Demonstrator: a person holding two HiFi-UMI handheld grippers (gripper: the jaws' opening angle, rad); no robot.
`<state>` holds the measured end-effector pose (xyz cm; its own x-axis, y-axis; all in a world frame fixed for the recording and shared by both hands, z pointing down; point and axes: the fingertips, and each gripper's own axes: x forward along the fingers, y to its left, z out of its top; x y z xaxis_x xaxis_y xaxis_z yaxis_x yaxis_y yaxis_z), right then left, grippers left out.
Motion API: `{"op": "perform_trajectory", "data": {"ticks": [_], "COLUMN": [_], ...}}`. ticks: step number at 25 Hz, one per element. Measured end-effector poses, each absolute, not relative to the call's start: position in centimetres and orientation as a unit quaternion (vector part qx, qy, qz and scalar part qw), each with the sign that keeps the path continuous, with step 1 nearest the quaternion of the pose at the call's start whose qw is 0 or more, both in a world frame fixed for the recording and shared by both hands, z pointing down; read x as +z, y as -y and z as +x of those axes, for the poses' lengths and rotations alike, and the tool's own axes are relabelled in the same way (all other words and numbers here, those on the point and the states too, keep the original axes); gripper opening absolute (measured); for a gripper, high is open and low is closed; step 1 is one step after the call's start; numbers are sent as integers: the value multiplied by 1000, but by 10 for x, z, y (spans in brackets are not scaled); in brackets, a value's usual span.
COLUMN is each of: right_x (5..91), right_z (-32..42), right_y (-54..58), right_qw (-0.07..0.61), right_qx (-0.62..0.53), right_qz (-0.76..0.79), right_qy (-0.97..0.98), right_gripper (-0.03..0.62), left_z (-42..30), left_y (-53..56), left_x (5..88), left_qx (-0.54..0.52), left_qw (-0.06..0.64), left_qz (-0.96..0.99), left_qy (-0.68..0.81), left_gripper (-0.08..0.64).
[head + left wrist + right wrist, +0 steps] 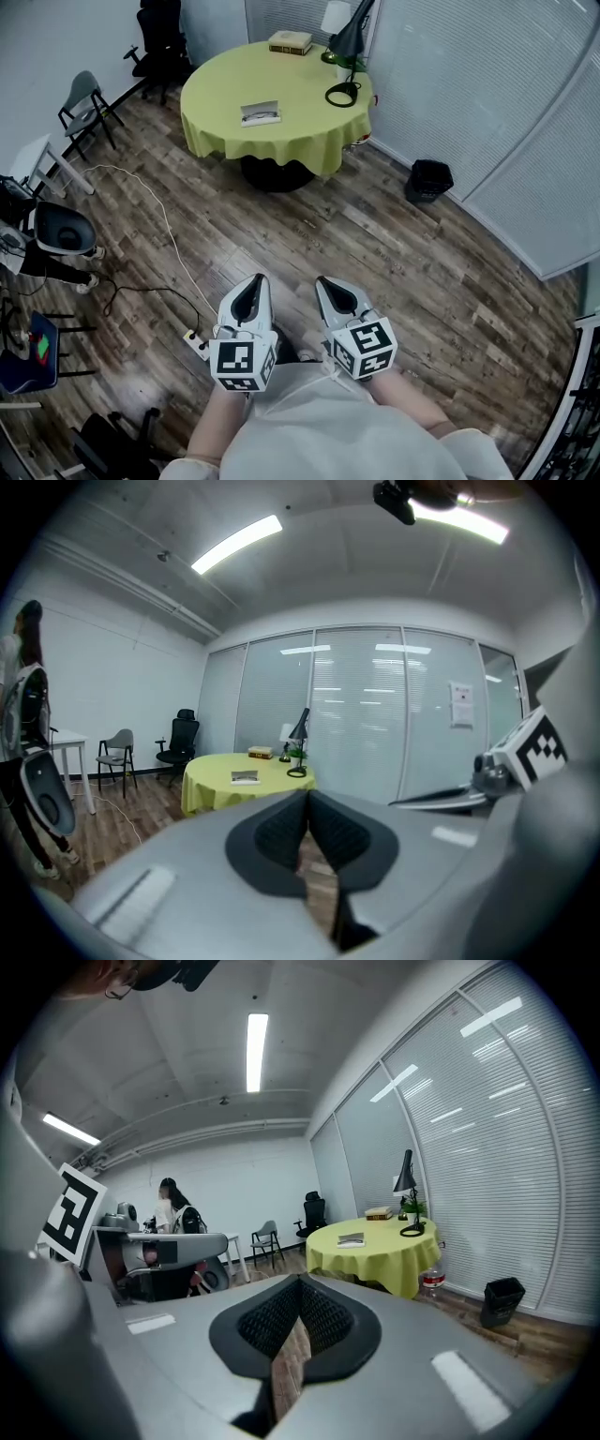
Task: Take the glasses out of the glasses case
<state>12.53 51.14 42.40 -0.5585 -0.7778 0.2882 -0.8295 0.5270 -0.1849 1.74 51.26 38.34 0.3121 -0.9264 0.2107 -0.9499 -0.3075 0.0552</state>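
The glasses case (260, 113), a pale flat box, lies closed on the round table (225, 131) with a yellow-green cloth, far ahead of me. Both gripper views show it small and distant: the case (246, 777) and the case (352, 1238). My left gripper (255, 281) and right gripper (330, 282) are held side by side close to my body, over the wood floor. The jaws of each meet at the tips with nothing between them. No glasses are in sight.
A book (291, 42) and a black desk lamp (347, 56) also stand on the table. A black bin (428, 180) sits by the glass wall. Chairs (84, 105) stand at the left. A white cable (169, 234) and power strip (195, 344) lie on the floor. A person (175, 1215) stands far off.
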Motion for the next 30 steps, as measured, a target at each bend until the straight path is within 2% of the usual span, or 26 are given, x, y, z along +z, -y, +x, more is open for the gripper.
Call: {"op": "perform_trajectory", "data": {"ticks": [7, 14, 30], "right_x": [437, 445, 440], "right_z": [112, 90, -28], "right_y": [-466, -383, -145], "right_qw": [89, 89, 111], "right_qx": [165, 183, 200], "right_qz": [467, 495, 543], "right_qy": [864, 845, 808], "right_gripper": [0, 0, 0], "left_z": [-2, -29, -165], "left_y": [-465, -379, -123], "left_x": [390, 396, 399], "left_qx": [85, 86, 95], "left_qw": [61, 74, 116], "left_qz": [807, 816, 835], "left_qy": [582, 566, 529], "left_gripper": [6, 6, 6]}}
